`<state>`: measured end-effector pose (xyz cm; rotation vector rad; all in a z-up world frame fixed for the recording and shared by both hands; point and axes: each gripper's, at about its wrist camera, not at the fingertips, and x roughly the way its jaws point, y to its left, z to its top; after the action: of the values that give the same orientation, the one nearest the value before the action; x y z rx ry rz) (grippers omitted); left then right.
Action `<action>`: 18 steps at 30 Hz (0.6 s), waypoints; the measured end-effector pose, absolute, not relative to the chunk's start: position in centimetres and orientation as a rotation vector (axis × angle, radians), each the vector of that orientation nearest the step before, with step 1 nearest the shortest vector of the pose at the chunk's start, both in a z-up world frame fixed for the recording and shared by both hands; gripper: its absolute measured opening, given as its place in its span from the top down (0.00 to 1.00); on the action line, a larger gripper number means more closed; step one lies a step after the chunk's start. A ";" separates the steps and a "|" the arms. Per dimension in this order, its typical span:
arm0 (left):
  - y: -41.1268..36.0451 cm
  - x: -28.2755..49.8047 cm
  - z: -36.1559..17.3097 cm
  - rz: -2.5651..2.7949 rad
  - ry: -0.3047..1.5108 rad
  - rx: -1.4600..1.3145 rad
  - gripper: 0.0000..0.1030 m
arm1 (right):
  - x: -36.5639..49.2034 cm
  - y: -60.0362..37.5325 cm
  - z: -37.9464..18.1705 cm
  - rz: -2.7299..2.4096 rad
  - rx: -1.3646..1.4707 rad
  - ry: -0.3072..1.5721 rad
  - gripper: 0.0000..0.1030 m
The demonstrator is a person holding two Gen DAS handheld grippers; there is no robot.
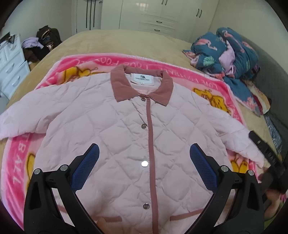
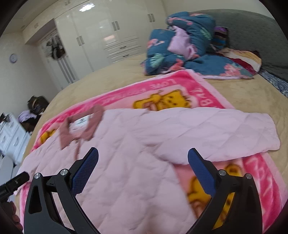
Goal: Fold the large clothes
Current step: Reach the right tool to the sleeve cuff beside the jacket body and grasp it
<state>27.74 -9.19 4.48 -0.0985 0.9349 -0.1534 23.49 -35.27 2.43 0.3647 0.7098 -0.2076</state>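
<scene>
A pale pink quilted jacket [image 1: 126, 129] with a dusty-rose collar [image 1: 142, 84] lies flat and buttoned, front up, on a pink cartoon blanket [image 1: 84, 63]. Both sleeves are spread out sideways. My left gripper [image 1: 144, 158] hovers open above the jacket's lower front, its blue pads either side of the button placket. In the right wrist view the jacket [image 2: 129, 162] is seen from its side, with one sleeve [image 2: 225, 131] stretched to the right. My right gripper [image 2: 143, 165] is open over the jacket's side below that sleeve, holding nothing. The right gripper's black body [image 1: 268, 154] shows at the left view's right edge.
The blanket lies on a tan bedspread [image 1: 111, 43]. A heap of blue flamingo-print bedding [image 1: 228, 52] sits at the bed's far right, by a grey headboard [image 2: 252, 36]. White wardrobes [image 1: 153, 14] line the back wall. A white drawer unit [image 1: 12, 72] and bags [image 1: 46, 39] stand left.
</scene>
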 end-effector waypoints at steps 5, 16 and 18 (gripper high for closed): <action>-10.5 29.4 3.1 -0.152 0.963 -0.070 0.08 | 23.3 -39.4 1.3 -0.300 0.404 0.720 0.04; -12.3 31.5 0.5 -0.148 1.033 -0.026 0.08 | 21.7 -47.1 -2.7 -0.461 0.501 0.753 0.04; -13.0 31.7 0.0 -0.180 1.043 -0.025 0.08 | 21.1 -48.5 -3.7 -0.489 0.516 0.761 0.04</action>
<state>31.66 -12.99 0.05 -0.0245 1.0435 -0.1804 21.06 -48.48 -3.68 0.5156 0.7606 -0.4887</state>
